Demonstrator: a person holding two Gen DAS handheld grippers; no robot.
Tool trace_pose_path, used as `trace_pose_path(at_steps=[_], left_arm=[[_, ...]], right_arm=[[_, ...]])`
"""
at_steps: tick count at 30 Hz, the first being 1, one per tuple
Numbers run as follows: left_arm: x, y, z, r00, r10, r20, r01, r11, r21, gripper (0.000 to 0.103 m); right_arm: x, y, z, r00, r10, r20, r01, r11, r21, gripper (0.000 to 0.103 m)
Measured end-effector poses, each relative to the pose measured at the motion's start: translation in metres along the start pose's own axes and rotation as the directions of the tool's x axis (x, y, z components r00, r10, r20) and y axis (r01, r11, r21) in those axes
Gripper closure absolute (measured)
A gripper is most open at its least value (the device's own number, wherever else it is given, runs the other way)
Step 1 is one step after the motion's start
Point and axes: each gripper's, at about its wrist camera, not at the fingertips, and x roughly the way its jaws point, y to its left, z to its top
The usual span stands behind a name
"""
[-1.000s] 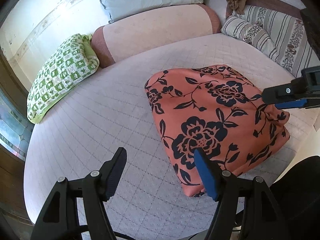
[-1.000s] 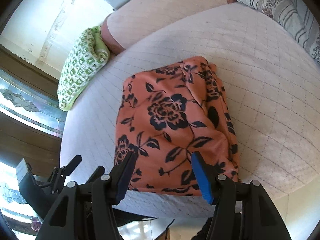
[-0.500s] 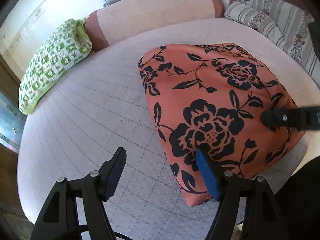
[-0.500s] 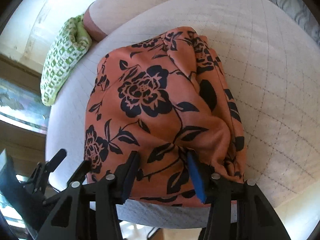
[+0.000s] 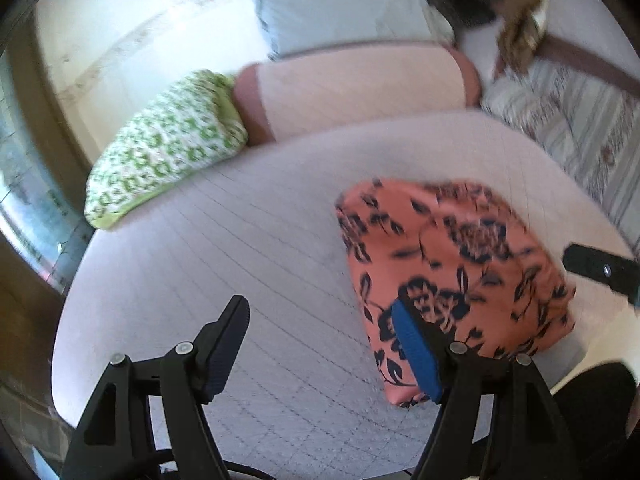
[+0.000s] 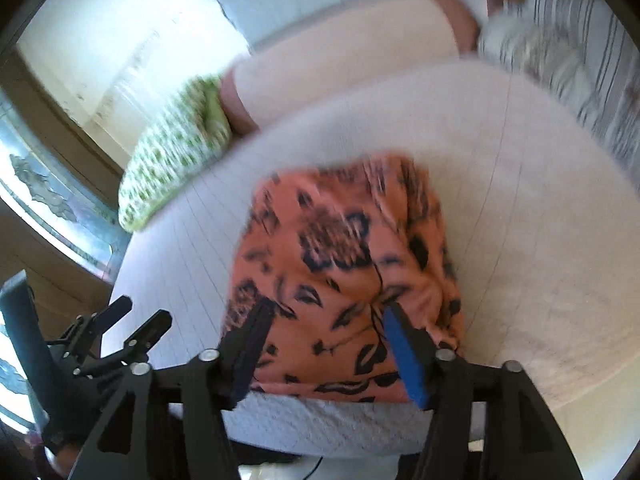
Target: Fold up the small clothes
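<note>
An orange cloth (image 6: pixel 340 264) with black flowers lies folded on the bed (image 5: pixel 224 248). It sits near the front edge of the bed, on the right part of it in the left camera's view. Its top looks puffy, not flat, and both pictures are a bit blurry.

The left claw (image 5: pixel 320 344) hangs over the pale quilted bed cover, just to the left of the cloth. Its 2 fingers are wide apart and hold nothing. The blue finger (image 5: pixel 416 352) shows in front of the cloth's near left corner, but I cannot tell if it touches. The black finger (image 5: pixel 224 344) is over bare bed cover.

The right claw (image 6: pixel 326 344) is at the near edge of the cloth. Its 2 fingers are apart too, with nothing pinched between them. The cloth shows in the gap between them and past both tips. I cannot tell if the tips press on it or float just above.

In the right camera's view, the left claw can be seen off to the left, beside the bed edge.

At the far side of the bed there is a green and white pillow (image 5: pixel 164 148) on the left. Next to it is a long pink bolster (image 5: pixel 352 88), and a pale blue pillow (image 5: pixel 340 4) leans behind that. A striped pillow (image 5: pixel 560 120) lies on the far right. All of them are well apart from the cloth.
</note>
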Motion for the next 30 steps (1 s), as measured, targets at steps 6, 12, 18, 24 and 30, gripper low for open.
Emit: trace_pose_path(at_steps=[6, 12, 18, 24, 30], left_arm=[[-0.024, 0.009, 0.004, 0.999, 0.006, 0.032, -0.005, 0.999, -0.047, 0.029], [-0.022, 0.008, 0.001, 1.000, 0.005, 0.020, -0.004, 0.999, -0.044, 0.029], [-0.002, 0.006, -0.002, 0.999, -0.034, -0.032, 0.032, 0.998, -0.057, 0.029], [0.059, 0.012, -0.013, 0.919, -0.328, -0.217, 0.282, 0.934, -0.218, 0.026], [0.109, 0.019, -0.028, 0.843, -0.447, -0.299, 0.329, 0.868, -0.371, 0.026]], right_arm=[[-0.020, 0.009, 0.000, 0.995, -0.064, 0.072, 0.067, 0.997, -0.037, 0.035], [-0.012, -0.008, 0.000, 0.997, -0.078, 0.019, 0.078, 0.997, 0.021, 0.035], [0.000, -0.038, 0.004, 0.998, -0.049, -0.027, 0.051, 0.994, 0.096, 0.033], [0.022, -0.093, 0.007, 0.993, 0.048, -0.108, -0.015, 0.956, 0.291, 0.030], [0.051, -0.130, 0.010, 0.977, 0.115, -0.180, -0.035, 0.918, 0.396, 0.030]])
